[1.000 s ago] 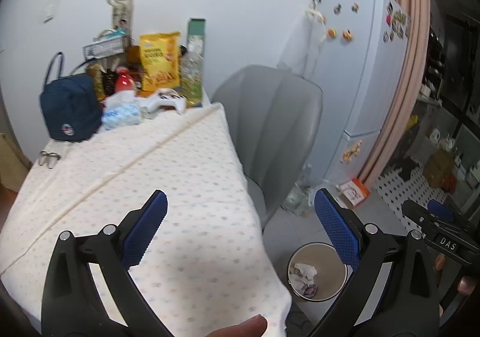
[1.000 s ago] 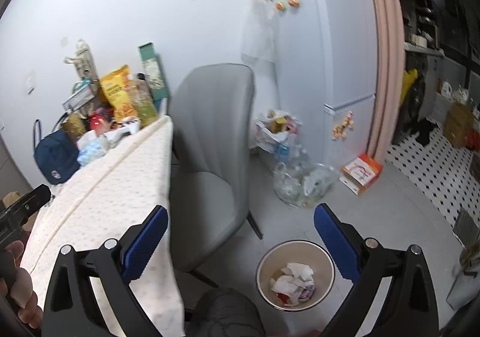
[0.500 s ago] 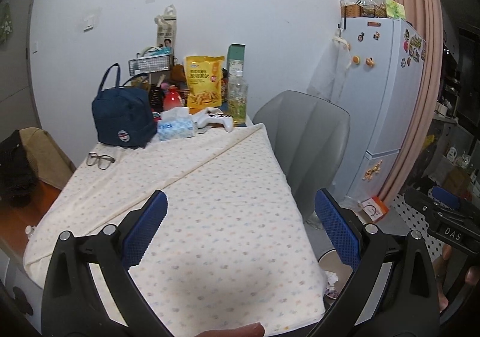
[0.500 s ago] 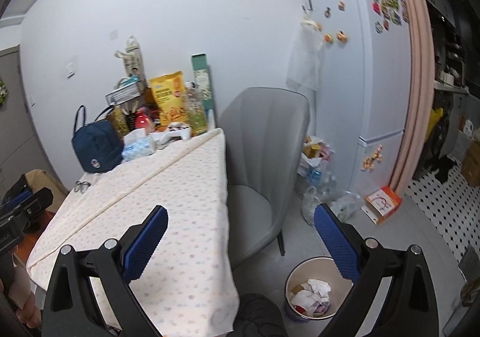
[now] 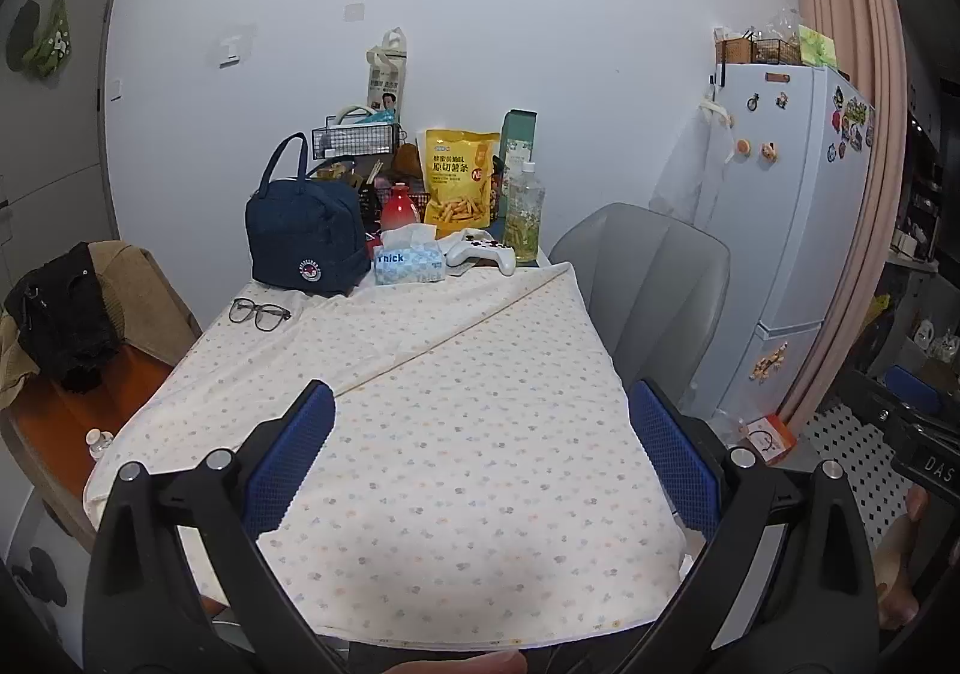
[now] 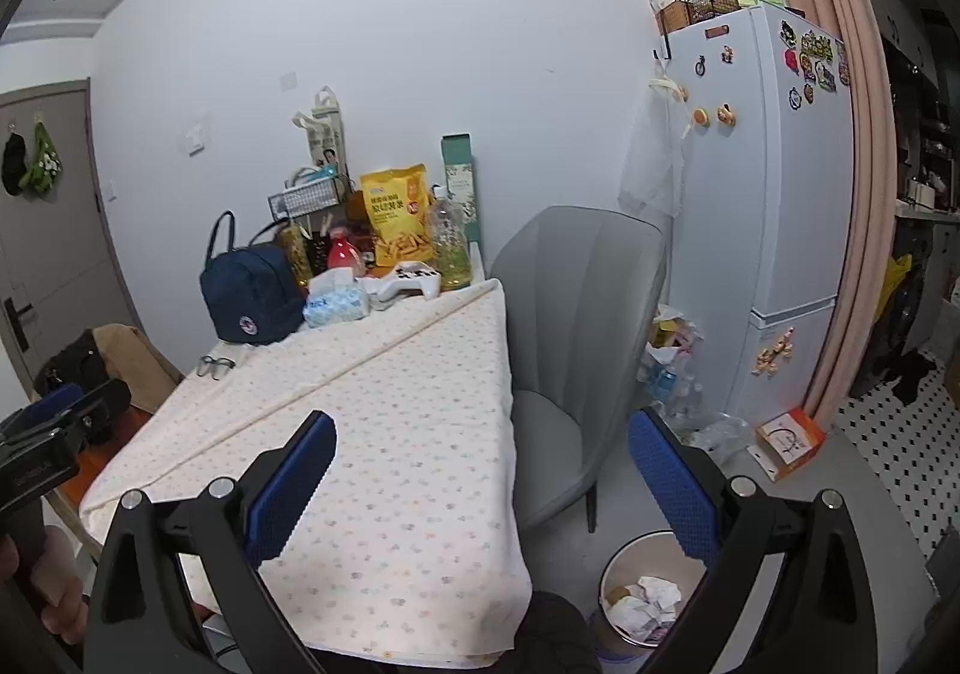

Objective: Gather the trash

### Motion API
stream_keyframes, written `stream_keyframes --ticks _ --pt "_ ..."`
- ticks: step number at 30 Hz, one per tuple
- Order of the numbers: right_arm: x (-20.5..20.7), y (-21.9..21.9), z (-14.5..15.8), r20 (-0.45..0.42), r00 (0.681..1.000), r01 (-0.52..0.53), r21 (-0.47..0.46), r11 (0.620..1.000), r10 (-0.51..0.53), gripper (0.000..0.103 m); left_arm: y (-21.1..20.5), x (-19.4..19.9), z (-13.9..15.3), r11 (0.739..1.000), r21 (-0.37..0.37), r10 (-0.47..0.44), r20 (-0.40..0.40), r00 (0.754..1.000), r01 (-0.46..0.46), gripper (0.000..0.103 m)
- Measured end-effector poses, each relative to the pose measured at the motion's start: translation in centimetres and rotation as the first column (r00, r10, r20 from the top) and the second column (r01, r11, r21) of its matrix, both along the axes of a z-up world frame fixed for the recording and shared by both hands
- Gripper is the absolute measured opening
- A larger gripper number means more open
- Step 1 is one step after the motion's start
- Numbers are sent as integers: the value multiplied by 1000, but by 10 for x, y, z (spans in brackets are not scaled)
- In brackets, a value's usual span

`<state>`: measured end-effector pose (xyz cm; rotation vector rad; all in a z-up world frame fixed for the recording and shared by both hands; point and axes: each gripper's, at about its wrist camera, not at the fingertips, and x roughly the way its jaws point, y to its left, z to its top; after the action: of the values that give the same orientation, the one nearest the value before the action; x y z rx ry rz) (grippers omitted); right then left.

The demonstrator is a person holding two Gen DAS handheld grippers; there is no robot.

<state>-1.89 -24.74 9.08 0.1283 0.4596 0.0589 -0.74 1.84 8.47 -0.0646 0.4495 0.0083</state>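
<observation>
Both cameras had tilted up from the floor since a second earlier, so the table filled each view and the bin had slipped low. Nearest, the left gripper (image 5: 480, 470) and right gripper (image 6: 480, 470) hung with jaws wide apart, holding nothing. Below the table's near right corner stood the round bin (image 6: 618, 572), crumpled paper trash (image 6: 651, 596) already inside: light, soft, crushable, best pinched at a raised fold. The tablecloth (image 5: 468, 434) lay soft and bare. At its far edge sat a tissue pack (image 5: 409, 265), stiff bag (image 5: 306, 230) and crinkly snack pouch (image 5: 459, 176).
</observation>
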Motion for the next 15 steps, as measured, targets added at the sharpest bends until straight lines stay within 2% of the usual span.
stream_keyframes --ticks 15 --pt "2 4 -10 -18 999 -30 1 1000 30 96 -1 -3 -7 1000 -5 -2 1 1000 2 98"
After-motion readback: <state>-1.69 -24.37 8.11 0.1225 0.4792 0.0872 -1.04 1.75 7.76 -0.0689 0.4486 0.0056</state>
